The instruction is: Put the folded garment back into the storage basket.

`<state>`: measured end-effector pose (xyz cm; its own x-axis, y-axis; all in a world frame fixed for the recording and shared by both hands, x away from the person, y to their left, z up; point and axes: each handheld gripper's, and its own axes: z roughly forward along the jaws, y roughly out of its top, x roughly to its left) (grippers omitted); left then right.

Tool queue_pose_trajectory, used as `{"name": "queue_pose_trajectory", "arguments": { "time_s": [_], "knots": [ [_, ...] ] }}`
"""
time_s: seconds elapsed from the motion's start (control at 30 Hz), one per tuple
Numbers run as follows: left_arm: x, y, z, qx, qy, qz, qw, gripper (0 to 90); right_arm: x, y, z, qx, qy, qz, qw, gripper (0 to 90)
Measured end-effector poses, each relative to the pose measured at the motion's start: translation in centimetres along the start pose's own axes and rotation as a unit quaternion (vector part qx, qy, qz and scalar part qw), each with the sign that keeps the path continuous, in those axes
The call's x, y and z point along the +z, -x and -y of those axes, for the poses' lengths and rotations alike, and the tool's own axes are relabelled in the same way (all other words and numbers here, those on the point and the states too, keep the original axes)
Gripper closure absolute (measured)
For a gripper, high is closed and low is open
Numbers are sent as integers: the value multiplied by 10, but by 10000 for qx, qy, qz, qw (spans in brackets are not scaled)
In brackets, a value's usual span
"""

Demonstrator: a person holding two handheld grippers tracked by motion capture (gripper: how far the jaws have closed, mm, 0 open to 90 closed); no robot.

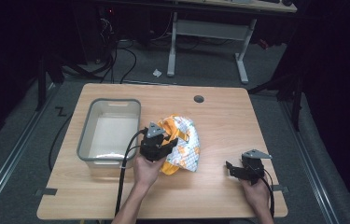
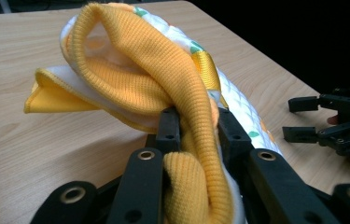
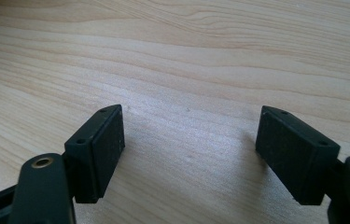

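High view first: my left gripper (image 1: 165,143) has the yellow-and-white quilted garment (image 1: 182,142) by its ribbed yellow trim, roughly mid-table and just right of the grey plastic bin (image 1: 88,140). From the left gripper view, the jaws are pinched tight on a bunched fold of that ribbed trim (image 2: 189,186), with the rest of the garment (image 2: 130,70) draping forward, part of it raised, part still on the table (image 2: 32,154). My right gripper (image 3: 189,140) is doing nothing at the moment: jaws spread wide, nothing between them, parked low over bare wood near the front right of the table, well apart from the fabric.

What worries me from here, assuming this thing is headed for the bin:

- I've only got one edge. The trim is thick and stretchy, so it could creep out of the pads under the weight of the hanging part, and then the whole thing flops back down.
- Most of the cloth trails below the grip. If I swing left too low, the dangling end probably snags on the bin's near wall, or ends up hanging over the rim rather than landing inside.
- The bin looks light. A dragged garment could shove it toward the left edge.
- Bringing the right gripper in late might just pinch a loose layer and twist everything.
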<state>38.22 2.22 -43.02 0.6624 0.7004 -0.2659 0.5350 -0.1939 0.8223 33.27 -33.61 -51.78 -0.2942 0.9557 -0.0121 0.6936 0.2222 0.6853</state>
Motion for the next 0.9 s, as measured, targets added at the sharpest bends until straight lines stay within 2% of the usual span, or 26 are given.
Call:
{"name": "queue_pose_trajectory", "arguments": {
  "time_s": [0.07,0.3,0.47,0.67,0.9],
  "knots": [
    [-5,0,-1,19,97,-19,9999,744,0,0,0,-1,-1,0,10000,238],
    [-20,-2,-8,82,188,8,9998,744,0,0,0,-2,-1,0,10000,238],
    [-29,-9,-10,-57,281,86,9996,744,0,0,0,7,-11,-4,10000,238],
    [-39,-16,-15,-9,299,57,9995,744,0,0,0,9,-11,-5,10000,238],
    [-53,-23,-21,-42,447,45,9990,744,0,0,0,8,-12,-6,10000,238]
  ]
}}
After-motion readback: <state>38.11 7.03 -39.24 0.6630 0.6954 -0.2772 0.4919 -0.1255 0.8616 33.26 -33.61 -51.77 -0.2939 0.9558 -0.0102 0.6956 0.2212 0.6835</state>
